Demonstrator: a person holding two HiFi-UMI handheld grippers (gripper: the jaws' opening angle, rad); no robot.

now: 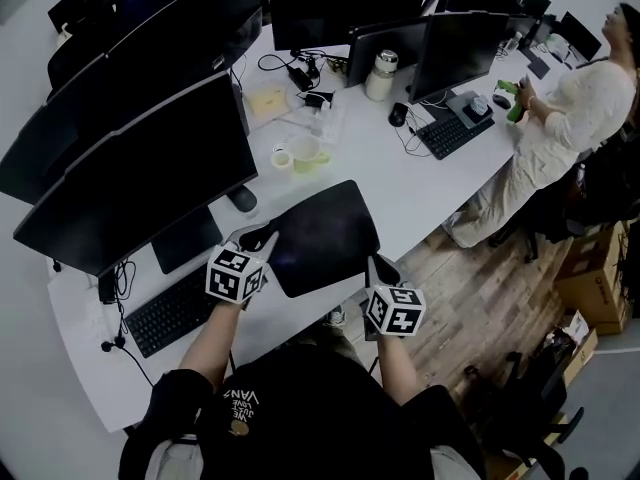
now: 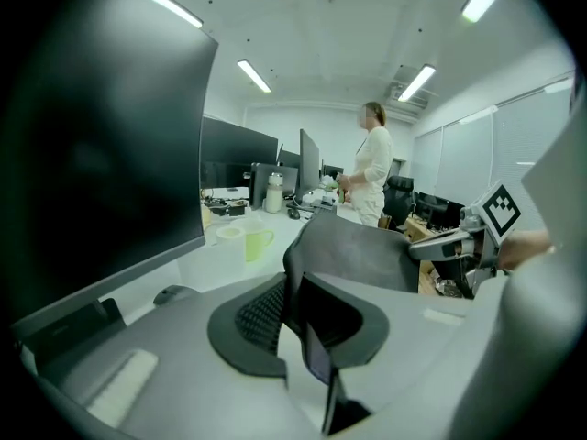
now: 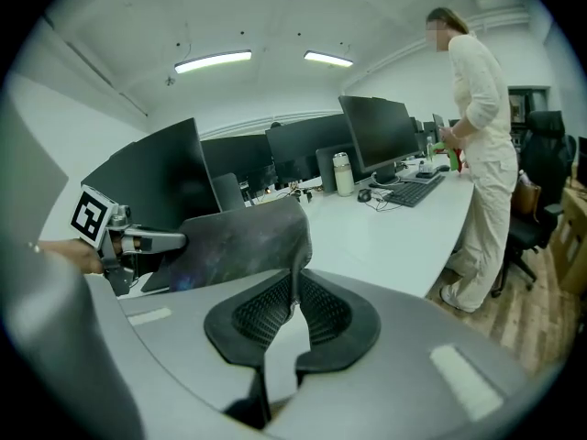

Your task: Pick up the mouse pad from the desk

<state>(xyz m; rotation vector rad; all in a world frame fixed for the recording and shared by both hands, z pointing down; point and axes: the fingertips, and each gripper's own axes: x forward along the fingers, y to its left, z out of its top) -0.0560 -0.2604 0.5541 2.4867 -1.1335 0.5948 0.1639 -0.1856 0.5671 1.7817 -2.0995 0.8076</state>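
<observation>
While the mouse pad [image 1: 322,236] is being held up clear of the worktop [image 1: 430,193], above its near edge, it is being gripped at both near corners. The jaws of the left gripper [image 1: 258,238] are being pressed shut on the pad's left corner, and the jaws of the right gripper [image 1: 380,266] on its right corner. The pad is being bowed between the two grips. A keyboard [image 1: 170,313] and monitor [image 1: 140,173] are being recorded to its left, and a green mug [image 1: 305,155] beyond it. A person [image 1: 565,118] is being observed standing at the worktop's far end.
</observation>
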